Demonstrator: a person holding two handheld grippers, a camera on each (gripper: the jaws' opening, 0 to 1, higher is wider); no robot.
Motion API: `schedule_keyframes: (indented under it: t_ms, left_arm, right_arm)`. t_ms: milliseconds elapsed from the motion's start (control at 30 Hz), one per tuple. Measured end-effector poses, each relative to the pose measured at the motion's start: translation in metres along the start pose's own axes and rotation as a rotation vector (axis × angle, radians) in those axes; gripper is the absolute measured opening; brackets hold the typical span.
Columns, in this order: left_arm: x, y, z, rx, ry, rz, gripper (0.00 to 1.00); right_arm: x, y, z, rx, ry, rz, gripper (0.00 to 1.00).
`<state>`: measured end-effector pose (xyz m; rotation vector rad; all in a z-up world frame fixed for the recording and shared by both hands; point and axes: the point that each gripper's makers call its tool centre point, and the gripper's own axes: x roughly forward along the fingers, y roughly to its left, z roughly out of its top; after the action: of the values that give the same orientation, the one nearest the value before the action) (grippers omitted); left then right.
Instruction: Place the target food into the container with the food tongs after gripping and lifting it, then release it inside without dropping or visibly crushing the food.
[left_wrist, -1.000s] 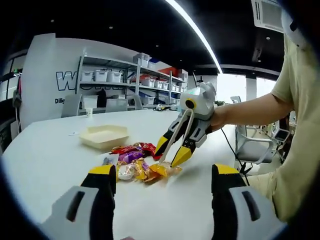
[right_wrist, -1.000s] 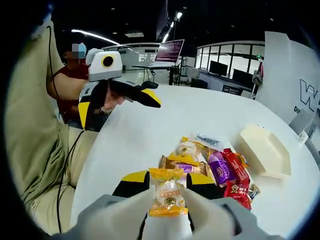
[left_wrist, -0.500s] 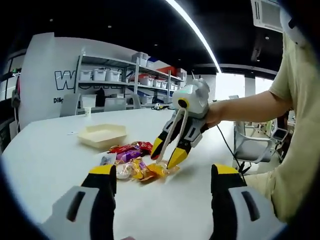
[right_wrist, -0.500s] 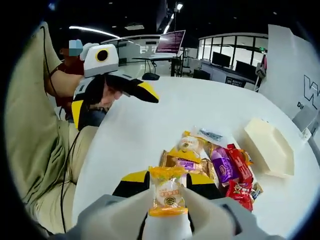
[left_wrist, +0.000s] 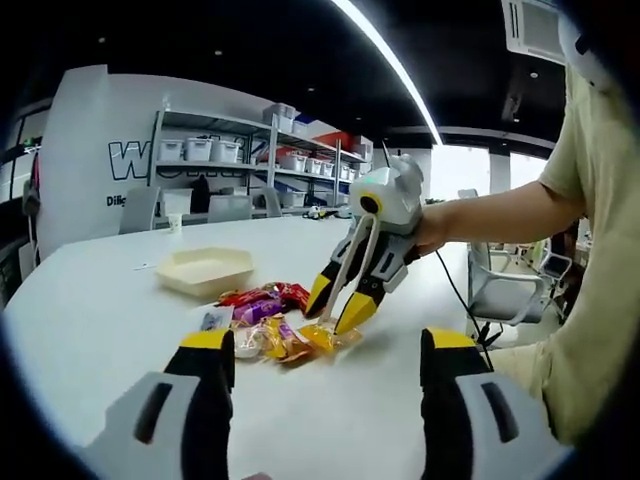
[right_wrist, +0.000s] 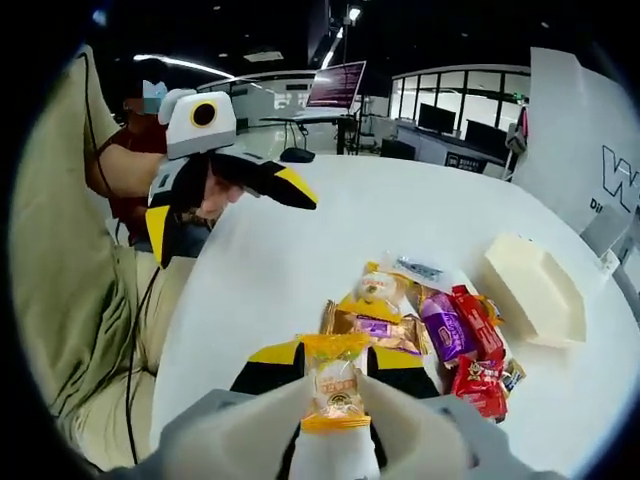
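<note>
Your right tongs (right_wrist: 335, 362) still pinch the orange packet (right_wrist: 335, 382), little changed just above the pile (right_wrist: 430, 330); left tongs (left_wrist: 318, 352) stay wide, idle.

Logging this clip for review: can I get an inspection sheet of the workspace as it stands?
Surface: white table, bare apart from the job's things.
Job's things: orange-wrapped snack clamped between the right gripper's jaws; cream tray empty; pile of wrapped snacks beside it.
Clutter: nothing seen.
Grippers: right gripper shut on the snack, above the near edge of the pile; left gripper open, holding nothing.
Cables: black cable hanging from the person's arm.
Surroundings: shelving with bins, chairs, monitors.
</note>
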<state>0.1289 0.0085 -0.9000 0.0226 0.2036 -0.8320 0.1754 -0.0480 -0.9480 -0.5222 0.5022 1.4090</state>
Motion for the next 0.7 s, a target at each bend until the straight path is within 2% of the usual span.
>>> schedule_keyframes:
  t_ms: [400,700]
  left_arm:
    - [0.002,0.0,0.001,-0.009,-0.013,0.003,0.75]
    - [0.002,0.001,0.005,-0.004,-0.023,0.009,0.75]
  right_arm:
    - [-0.019,-0.009,0.016,0.008,-0.008,-0.033,0.2]
    - [-0.033,-0.031,0.039,0.043,-0.027,-0.07,0.2]
